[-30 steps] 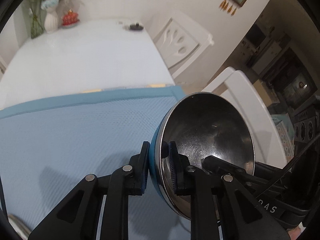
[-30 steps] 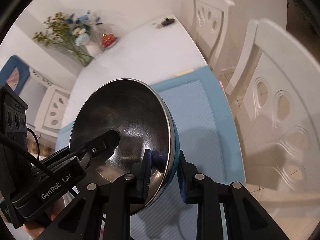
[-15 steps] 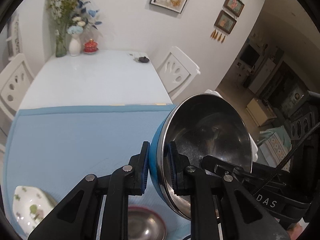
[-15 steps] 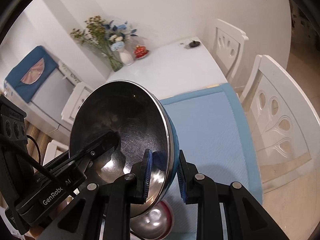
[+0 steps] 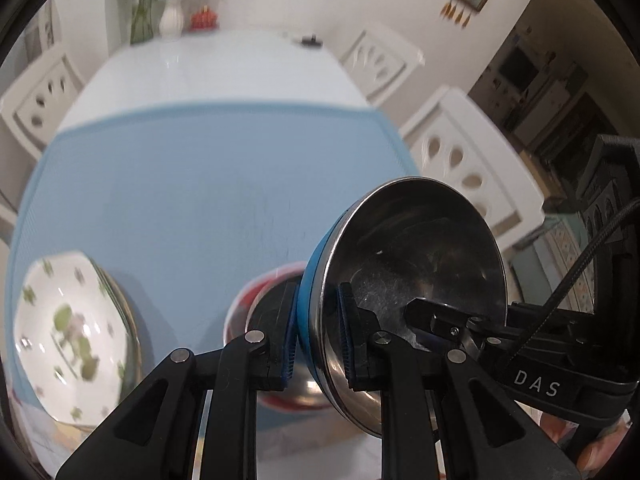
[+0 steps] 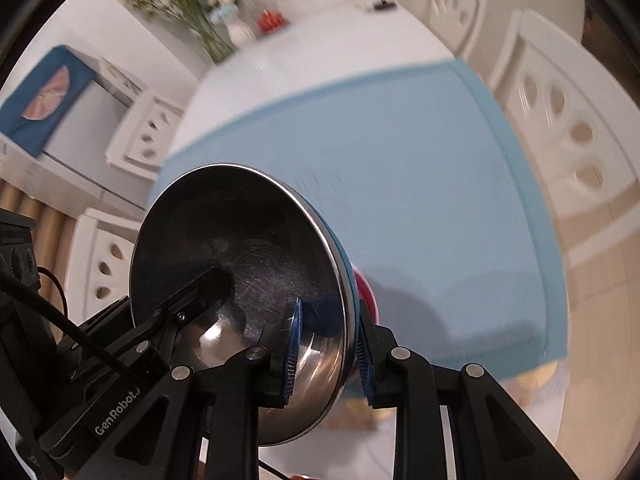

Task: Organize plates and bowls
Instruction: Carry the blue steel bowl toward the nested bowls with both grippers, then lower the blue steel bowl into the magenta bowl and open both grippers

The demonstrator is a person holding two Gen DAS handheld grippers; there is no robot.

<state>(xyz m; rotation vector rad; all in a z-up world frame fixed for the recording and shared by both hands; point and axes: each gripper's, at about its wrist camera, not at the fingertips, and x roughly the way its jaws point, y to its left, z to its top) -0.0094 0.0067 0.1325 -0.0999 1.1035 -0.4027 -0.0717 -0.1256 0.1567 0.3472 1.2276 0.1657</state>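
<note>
A steel bowl with a blue outside [image 5: 420,264] [image 6: 240,264] hangs tilted above the blue mat [image 5: 200,184] [image 6: 420,184]. My left gripper [image 5: 318,340] is shut on one side of its rim, one pad inside and one outside. My right gripper [image 6: 326,344] is shut on the opposite side of the rim. Just below the held bowl, a red-rimmed steel bowl [image 5: 256,304] [image 6: 366,292] sits on the mat, mostly hidden. A white dish with green flower print [image 5: 68,328] sits on the mat's near left.
White chairs [image 5: 472,168] [image 6: 560,120] stand along the table's right side, another [image 5: 36,96] on the left. A vase of flowers [image 5: 172,20] [image 6: 236,30], a red item [image 5: 204,20] and a small black object [image 5: 310,40] sit at the far end.
Both grippers have carried the blue steel bowl back toward the near end of the mat. The red-rimmed bowl and the floral dish have come into view beneath and to the left.
</note>
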